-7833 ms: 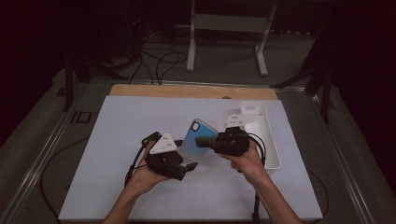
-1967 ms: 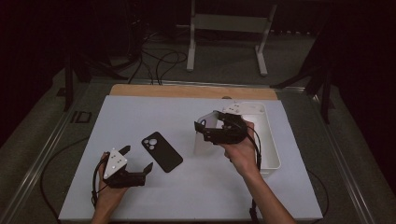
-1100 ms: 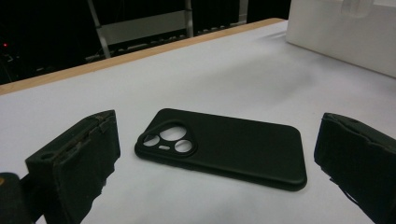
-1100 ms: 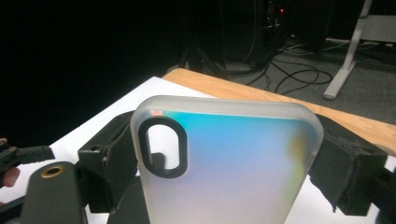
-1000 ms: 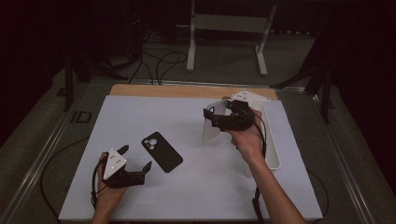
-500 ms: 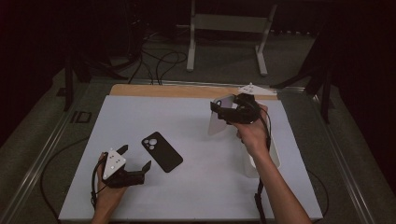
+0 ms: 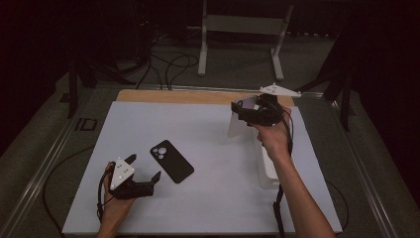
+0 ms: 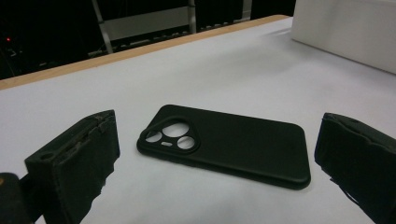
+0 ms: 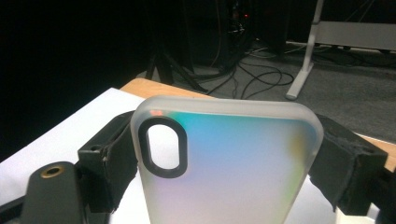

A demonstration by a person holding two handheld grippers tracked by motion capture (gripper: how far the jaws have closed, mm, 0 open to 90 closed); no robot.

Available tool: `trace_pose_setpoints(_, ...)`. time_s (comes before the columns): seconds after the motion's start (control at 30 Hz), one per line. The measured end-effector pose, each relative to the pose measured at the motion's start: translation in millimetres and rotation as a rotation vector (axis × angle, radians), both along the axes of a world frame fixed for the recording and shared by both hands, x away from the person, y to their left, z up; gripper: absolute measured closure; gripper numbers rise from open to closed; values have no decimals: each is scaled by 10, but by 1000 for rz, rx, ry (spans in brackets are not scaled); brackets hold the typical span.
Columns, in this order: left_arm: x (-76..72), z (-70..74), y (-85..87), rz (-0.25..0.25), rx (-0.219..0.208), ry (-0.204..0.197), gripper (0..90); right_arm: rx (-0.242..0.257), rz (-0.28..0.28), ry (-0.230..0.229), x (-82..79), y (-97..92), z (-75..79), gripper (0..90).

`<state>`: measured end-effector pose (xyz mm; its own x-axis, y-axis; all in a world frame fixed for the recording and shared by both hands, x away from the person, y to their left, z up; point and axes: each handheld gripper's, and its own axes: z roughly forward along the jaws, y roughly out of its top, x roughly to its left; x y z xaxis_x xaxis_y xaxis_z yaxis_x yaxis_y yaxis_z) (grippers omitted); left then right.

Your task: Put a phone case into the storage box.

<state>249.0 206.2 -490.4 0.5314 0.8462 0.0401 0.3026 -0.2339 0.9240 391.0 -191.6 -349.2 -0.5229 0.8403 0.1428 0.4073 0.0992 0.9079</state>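
A black phone case (image 7: 172, 160) lies flat on the white table top, camera cutouts toward the far left. My left gripper (image 7: 144, 167) rests near the table's front left, open, just short of that case; in the left gripper view the black case (image 8: 224, 144) lies ahead between the two spread jaws of the left gripper (image 8: 217, 140), untouched. My right gripper (image 7: 241, 113) is held up over the far right of the table, shut on a frosted, iridescent phone case (image 7: 236, 126). In the right gripper view this iridescent case (image 9: 233, 182) stands upright, clamped by its side edges.
A white tray (image 7: 265, 171) stands along the table's right side, below the right hand; its wall shows as a white box (image 8: 345, 32) in the left gripper view. A wooden strip (image 7: 188, 96) edges the far side of the table. Cables and a metal stand lie on the floor beyond.
The right gripper has carried the iridescent case toward the far right of the table and a little higher. The left gripper and the black case have stayed in place.
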Motion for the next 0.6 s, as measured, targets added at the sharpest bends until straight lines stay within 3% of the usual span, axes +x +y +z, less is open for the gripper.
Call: trace_pose_setpoints(0.6,0,-1,3,8,1,0,8,-5,-65,2,141,-182,12,169)
